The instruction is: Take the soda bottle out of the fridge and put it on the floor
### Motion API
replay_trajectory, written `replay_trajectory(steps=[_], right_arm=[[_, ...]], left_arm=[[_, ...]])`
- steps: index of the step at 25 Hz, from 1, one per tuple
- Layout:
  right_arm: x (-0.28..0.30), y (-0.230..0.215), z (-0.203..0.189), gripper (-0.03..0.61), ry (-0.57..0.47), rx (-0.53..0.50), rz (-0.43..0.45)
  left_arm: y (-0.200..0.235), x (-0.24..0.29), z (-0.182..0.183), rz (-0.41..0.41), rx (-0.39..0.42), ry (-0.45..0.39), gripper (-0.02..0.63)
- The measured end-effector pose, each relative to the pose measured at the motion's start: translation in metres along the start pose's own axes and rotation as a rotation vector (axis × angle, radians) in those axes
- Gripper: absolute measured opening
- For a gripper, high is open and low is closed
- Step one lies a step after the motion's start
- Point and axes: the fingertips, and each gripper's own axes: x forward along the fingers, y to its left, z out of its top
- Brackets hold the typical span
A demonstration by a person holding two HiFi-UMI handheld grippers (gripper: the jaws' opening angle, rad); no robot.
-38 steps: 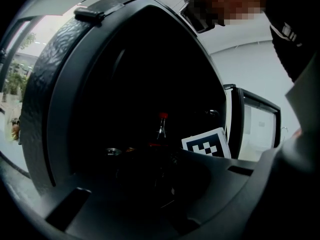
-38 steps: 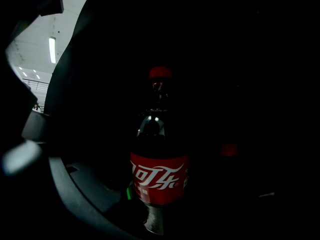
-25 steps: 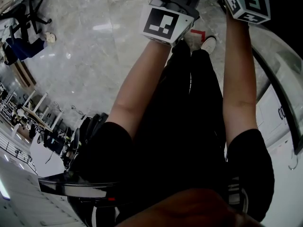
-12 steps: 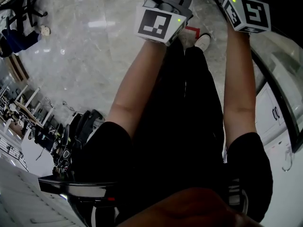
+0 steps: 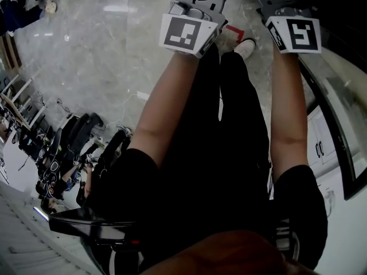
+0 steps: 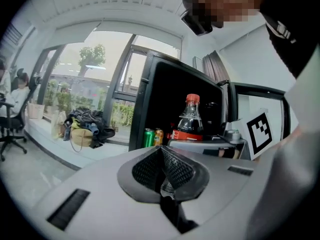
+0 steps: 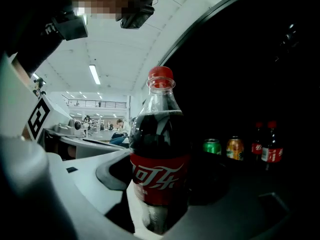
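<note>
So, where is the soda bottle (image 7: 160, 154)?
It stands upright in the right gripper (image 7: 161, 196), squeezed low down, near the open fridge (image 7: 250, 59). The left gripper (image 6: 162, 171) is pinched closed on nothing.
What could go wrong?
I think it could tip or slip before reaching the floor (image 5: 103, 56). It is tall and held low.

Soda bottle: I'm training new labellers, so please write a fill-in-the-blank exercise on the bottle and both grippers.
1. The soda bottle has a ___ cap.
2. The right gripper grips the soda bottle, while the left gripper holds ___.
3. Behind the soda bottle, a green can stands beside an ___ can.
Missing words: red; nothing; orange.
</note>
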Motion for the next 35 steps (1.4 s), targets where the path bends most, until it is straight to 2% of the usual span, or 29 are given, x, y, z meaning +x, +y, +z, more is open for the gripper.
replay_trajectory(steps=[4,7,13,17,27,31,35], right_arm=[[0.02,0.041,-0.034,0.318,0.029,0.014,0.08],[0.036,0.072,-0.069,0.318,0.06,0.03,0.124],[0.068,0.123,-0.154,0.318,0.111,0.05,0.174],[0.081,0.149,-0.229,0.318,0.186,0.077,0.19],[0.111,0.196,-0.449,0.316,0.34,0.118,0.223],[0.124,0.205,-0.522,0.317,0.401,0.136,0.228],[0.136,0.209,-0.572,0.317,0.434,0.146,0.258]], left_arm=[[0.04,-0.039,-0.025,0.091,-0.013,0.027,-0.005],[0.071,-0.063,-0.054,0.129,-0.03,0.032,-0.005],[0.128,-0.094,-0.133,0.15,-0.049,0.074,-0.005],[0.161,-0.115,-0.194,0.179,-0.067,0.115,-0.005],[0.213,-0.132,-0.368,0.134,-0.073,0.235,-0.005],[0.225,-0.128,-0.42,0.111,-0.067,0.279,-0.005],[0.235,-0.119,-0.456,0.109,-0.06,0.286,-0.005]])
